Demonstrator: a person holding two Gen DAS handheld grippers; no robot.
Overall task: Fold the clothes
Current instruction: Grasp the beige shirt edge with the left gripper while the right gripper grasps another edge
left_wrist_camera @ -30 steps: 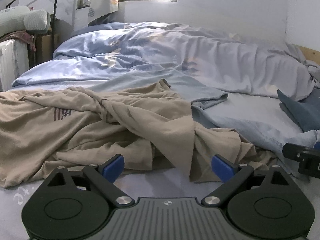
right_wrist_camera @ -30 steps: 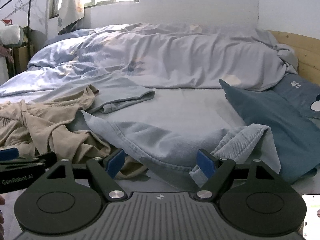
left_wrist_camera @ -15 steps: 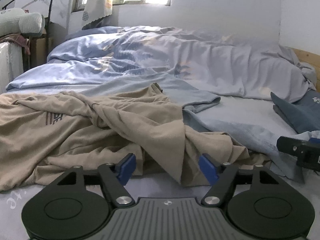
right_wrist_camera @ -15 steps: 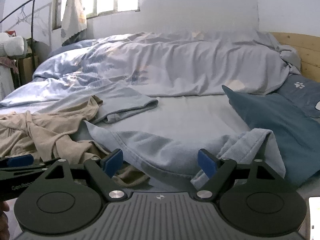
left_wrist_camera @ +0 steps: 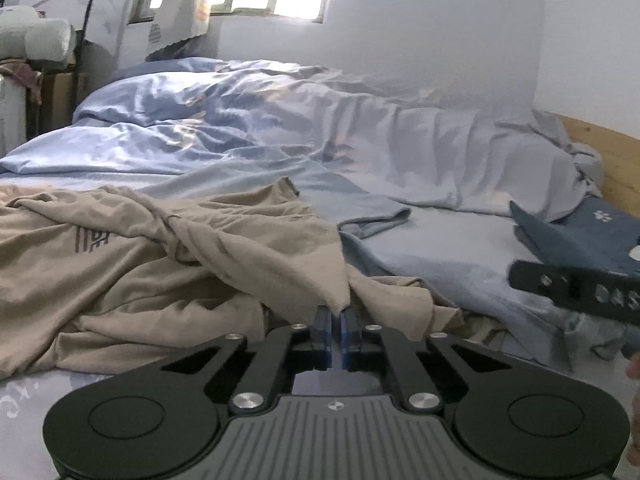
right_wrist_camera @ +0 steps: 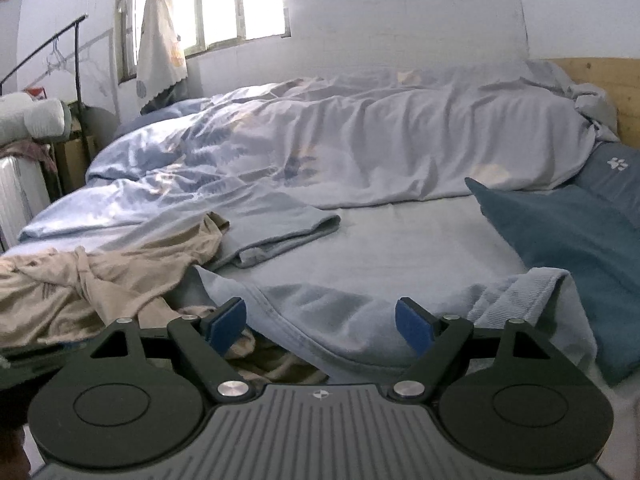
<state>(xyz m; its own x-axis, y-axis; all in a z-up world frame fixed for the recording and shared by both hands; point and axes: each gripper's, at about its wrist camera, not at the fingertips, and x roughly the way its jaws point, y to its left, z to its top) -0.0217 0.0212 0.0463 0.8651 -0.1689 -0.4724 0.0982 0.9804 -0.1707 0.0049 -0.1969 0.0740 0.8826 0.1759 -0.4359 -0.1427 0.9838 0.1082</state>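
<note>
Shirt (left_wrist_camera: 120, 272) left of towel (right_wrist_camera: 580, 240)

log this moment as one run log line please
left gripper: just closed, pinching beige shirt tip | right gripper: open over light blue garment hem | stage: grasping, no fold yet

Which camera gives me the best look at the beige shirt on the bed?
The left wrist view: the beige shirt fills its left half, printed mark visible, a fold at the left hand-held gripper. The right wrist view shows only a bunched part at its left edge.
</note>
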